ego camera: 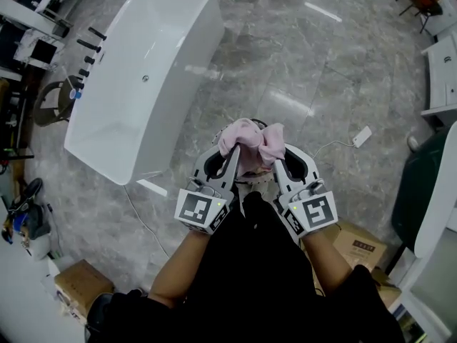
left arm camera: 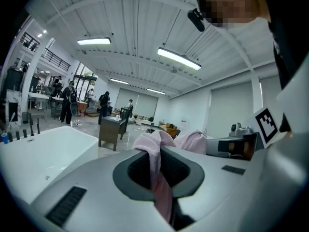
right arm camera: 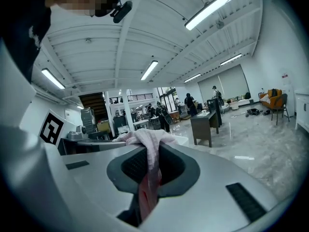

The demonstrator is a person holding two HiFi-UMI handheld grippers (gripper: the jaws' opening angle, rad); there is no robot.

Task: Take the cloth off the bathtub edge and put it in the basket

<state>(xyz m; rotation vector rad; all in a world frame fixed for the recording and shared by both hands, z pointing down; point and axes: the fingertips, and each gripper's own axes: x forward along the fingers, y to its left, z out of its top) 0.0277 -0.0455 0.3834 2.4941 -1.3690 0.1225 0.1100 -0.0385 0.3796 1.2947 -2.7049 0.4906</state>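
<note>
A bunched pink cloth [ego camera: 250, 140] hangs in the air between my two grippers, just in front of my body. My left gripper [ego camera: 235, 152] is shut on its left part and my right gripper [ego camera: 276, 161] is shut on its right part. In the left gripper view the cloth [left arm camera: 150, 144] is pinched between the jaws and bulges over their tips. The right gripper view shows the cloth [right arm camera: 146, 140] the same way. The white bathtub [ego camera: 143, 77] stands on the floor to the upper left, apart from the cloth. A dark rounded rim [ego camera: 259, 123] peeks out behind the cloth; what it is I cannot tell.
Marble floor [ego camera: 300, 63] lies all around. Cardboard boxes sit at lower left [ego camera: 78, 284] and lower right [ego camera: 360, 245]. A small white device [ego camera: 362, 136] with a cable lies on the floor to the right. A dark table [left arm camera: 112, 129] and several people stand far off.
</note>
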